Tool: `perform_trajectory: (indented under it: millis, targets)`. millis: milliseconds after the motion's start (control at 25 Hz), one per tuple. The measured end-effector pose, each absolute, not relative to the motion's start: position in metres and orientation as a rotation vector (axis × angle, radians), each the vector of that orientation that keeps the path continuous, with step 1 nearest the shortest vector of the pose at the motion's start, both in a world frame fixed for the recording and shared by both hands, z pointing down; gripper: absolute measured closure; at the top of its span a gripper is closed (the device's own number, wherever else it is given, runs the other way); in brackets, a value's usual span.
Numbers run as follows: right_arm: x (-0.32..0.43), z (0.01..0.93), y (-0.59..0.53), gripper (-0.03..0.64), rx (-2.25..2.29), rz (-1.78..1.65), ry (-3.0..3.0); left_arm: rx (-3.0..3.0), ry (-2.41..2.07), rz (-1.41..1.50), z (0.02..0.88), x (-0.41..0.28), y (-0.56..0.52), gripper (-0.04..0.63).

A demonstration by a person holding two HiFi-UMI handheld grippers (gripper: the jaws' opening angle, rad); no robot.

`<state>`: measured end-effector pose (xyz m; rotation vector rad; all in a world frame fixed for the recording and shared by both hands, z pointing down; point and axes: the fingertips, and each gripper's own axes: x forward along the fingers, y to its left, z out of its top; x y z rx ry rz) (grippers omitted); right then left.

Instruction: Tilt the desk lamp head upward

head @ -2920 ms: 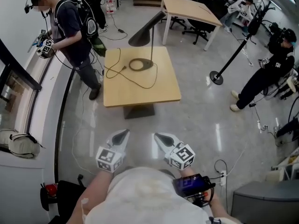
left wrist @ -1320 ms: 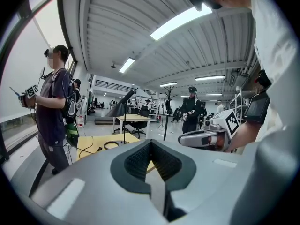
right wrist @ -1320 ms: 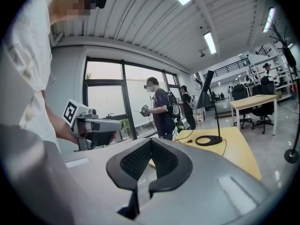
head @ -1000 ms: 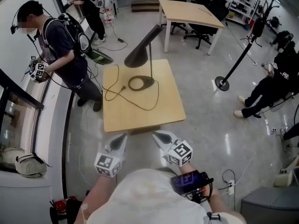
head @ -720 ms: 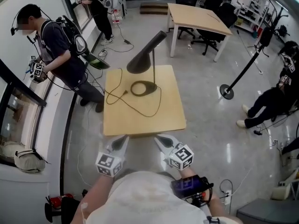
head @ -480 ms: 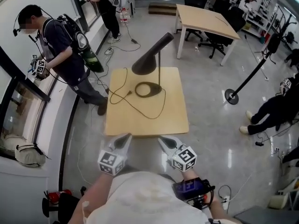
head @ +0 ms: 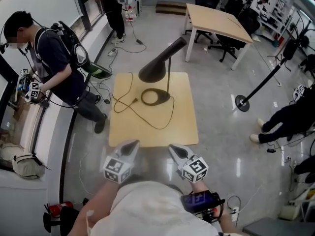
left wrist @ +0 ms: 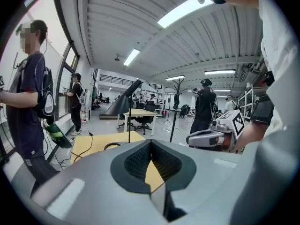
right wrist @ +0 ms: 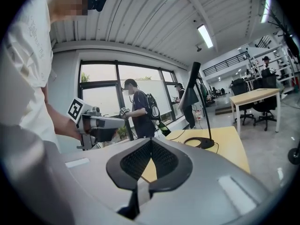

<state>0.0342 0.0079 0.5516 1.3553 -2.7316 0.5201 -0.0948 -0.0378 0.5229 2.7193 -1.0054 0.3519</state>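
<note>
Table: small square wooden table [head: 182, 127], centre of the head view, standing on the floor
On the table: desk lamp [head: 158, 67], its round black base [head: 155, 97] on the far half of the top, near the middle
Cord: black cord [head: 129, 102] curls from the base over the left part of the top
Floor: glossy grey floor [head: 221, 132]; larger wooden table [head: 216, 21] upper right; round foot of a pole stand [head: 241, 103] at right

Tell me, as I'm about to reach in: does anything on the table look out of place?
Only the black cord sprawls in loose loops over the square wooden table, beside the black cone-headed desk lamp. Nothing looks damaged.
</note>
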Motion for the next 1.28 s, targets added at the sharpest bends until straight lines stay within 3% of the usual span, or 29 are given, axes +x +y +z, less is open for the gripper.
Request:
perform_trajectory:
  millis: [560,1280]
  targets:
    - [0.068,0.547,-0.082,0.606,1.488,0.440,-2.576,2.756,-0.870,0.289,0.532,-0.079,-0.147,0.594]
    - [0.095,0.525,-0.148,0.606,1.327,0.162,-2.430,2.787,-0.810,0.280,0.529,-0.075,-0.226,0.594]
